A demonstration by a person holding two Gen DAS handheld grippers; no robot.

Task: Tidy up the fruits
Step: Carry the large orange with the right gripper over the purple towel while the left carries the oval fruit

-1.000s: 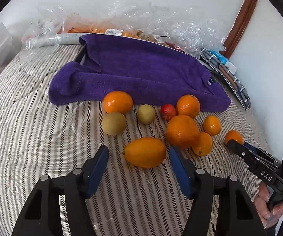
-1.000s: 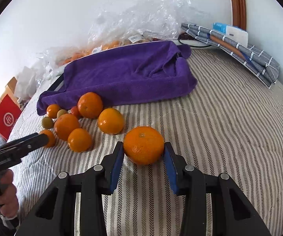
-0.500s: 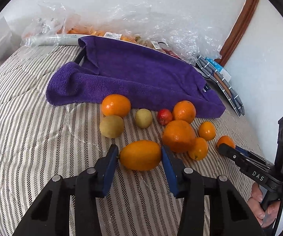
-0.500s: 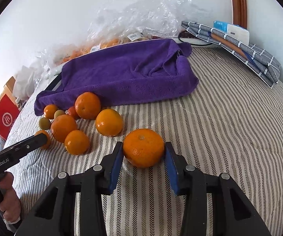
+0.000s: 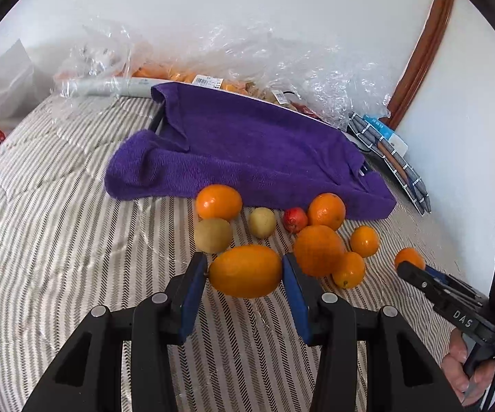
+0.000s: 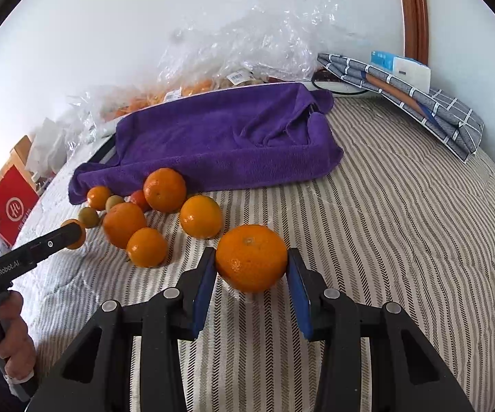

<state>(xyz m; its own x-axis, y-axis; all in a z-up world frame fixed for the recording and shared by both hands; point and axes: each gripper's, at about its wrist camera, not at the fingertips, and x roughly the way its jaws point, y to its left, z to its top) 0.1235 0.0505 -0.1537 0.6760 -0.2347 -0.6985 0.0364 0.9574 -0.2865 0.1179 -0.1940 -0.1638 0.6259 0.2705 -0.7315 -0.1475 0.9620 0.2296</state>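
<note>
The left gripper clamps an oblong orange fruit between its blue pads. The right gripper grips a round orange; the remaining fruits lie beyond both jaws, before the purple towel.

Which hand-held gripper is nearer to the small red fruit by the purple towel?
Left. The left hand-held gripper sits just in front of the small red fruit, gripping an oval orange fruit; the right hand-held gripper is off beyond the pile.

Can't really make out the orange stuff inside the crinkly clear plastic bags, too blurry. The purple terry towel covers a dark tray almost entirely, only corners peek out.
</note>
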